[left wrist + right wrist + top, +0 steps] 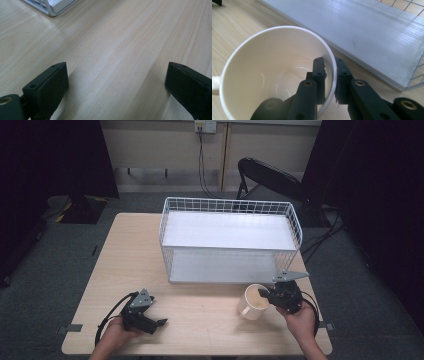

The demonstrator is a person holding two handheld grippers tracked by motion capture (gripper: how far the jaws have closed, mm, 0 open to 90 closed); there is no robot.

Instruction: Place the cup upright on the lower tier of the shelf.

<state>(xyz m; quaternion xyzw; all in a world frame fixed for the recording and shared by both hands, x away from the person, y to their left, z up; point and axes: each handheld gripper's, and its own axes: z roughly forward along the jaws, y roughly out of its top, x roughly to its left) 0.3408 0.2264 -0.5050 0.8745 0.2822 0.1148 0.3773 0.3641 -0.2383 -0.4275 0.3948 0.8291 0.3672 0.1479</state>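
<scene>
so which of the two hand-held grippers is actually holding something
The right hand-held gripper: its jaws are clamped on the rim of the cream mug, one inside, one outside. The left hand-held gripper is open over bare table.

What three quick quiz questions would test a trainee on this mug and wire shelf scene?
1. True or false: the right gripper has its fingers shut on the mug wall, one inside the rim and one outside.
2. Which describes the left gripper? A: holding the mug. B: open over bare table. C: inside the wire shelf.
3. Fill in: the mug stands on the table in ____ of the wire shelf.

Key: 1 true; 2 B; 3 front.
</scene>
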